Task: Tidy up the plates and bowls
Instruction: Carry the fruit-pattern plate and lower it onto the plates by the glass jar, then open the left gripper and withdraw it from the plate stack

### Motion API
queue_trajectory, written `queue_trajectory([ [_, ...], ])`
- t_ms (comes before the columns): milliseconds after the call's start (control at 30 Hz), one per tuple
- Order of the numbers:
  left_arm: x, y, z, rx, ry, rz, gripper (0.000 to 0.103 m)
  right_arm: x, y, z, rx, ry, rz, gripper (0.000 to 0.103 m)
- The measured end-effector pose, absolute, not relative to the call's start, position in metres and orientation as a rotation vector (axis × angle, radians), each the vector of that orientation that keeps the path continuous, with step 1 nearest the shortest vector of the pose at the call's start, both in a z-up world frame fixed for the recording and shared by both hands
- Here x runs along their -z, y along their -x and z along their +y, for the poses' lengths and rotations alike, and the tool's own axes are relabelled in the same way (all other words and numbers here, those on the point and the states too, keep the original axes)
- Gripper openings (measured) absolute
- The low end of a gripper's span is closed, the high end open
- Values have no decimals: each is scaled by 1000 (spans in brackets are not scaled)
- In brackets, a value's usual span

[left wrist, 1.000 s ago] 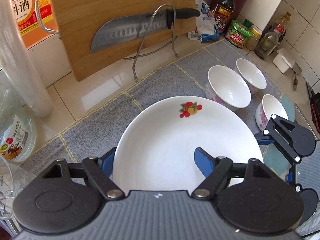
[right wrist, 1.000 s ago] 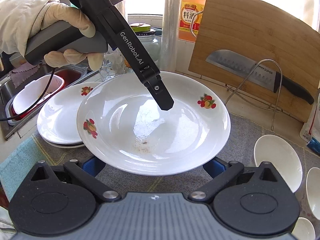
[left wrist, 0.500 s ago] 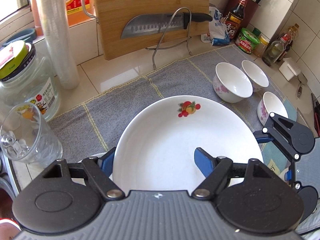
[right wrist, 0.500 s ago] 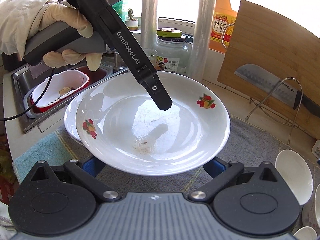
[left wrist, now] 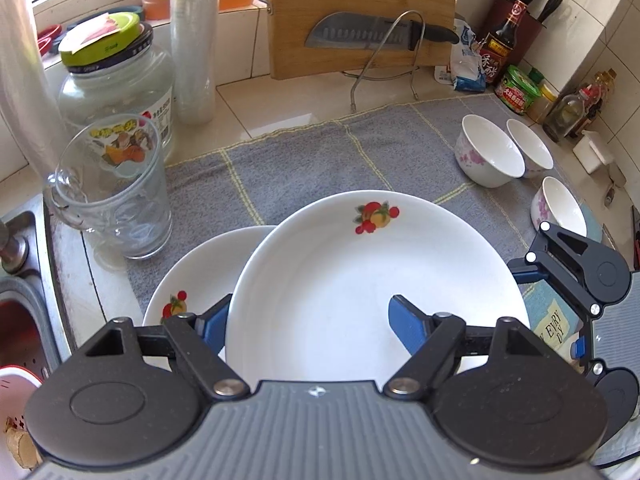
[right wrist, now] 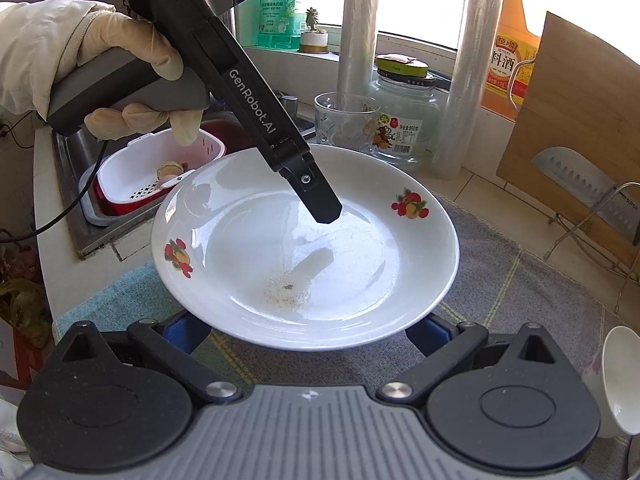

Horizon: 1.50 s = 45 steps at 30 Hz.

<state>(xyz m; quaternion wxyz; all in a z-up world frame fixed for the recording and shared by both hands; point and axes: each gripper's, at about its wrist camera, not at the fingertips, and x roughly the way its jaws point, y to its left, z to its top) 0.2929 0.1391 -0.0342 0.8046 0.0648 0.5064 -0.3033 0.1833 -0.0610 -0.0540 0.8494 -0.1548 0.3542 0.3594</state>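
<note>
Your left gripper (left wrist: pixel 310 320) has its jaws clenched on the near rim of the upper plate (left wrist: pixel 376 280), one blue pad outside the rim and one inside the dish. In the right wrist view the tool slants down over the plate's bowl, and your gloved left hand (right wrist: pixel 132 80) wraps its grey handle, with a pale sleeve behind the wrist. Your right gripper (right wrist: pixel 306 332) sits low beside the same plate; its blue pads lie under the near rim, and I cannot tell whether its jaws press on it.

The upper plate is carried above the grey cloth (left wrist: pixel 304 160) that covers the desk (left wrist: pixel 280 88). It overlaps a second plate (left wrist: pixel 192 272), which lies on the cloth's left end, so you have two plates, both white with fruit prints. The upper one has a patch of crumbs in its bowl.

Three small white bowls (left wrist: pixel 490 150) with pink flowers stand on the cloth's right end, two side by side and the third nearer you.

One drinking glass (left wrist: pixel 116 184) stands at the cloth's left edge, with one lidded jar (left wrist: pixel 116 80) behind it. Two clear rolls (right wrist: pixel 468 76) stand beyond the cloth. One cutting board (left wrist: pixel 360 16) leans behind the cloth, with one knife (left wrist: pixel 376 34) on a wire rack in front of it.
</note>
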Motion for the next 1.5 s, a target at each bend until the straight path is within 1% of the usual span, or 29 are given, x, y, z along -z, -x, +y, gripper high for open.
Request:
queue_trajectory([
  [500, 59, -296, 160, 619, -96, 1125, 79, 65, -188, -45, -768, 358, 772, 103],
  [1067, 67, -292, 183, 564, -71, 1161, 79, 71, -197, -31, -812, 372, 784, 103],
  [1500, 56, -293, 192, 553, -50, 1156, 80, 70, -202, -32, -816, 380, 777, 103],
])
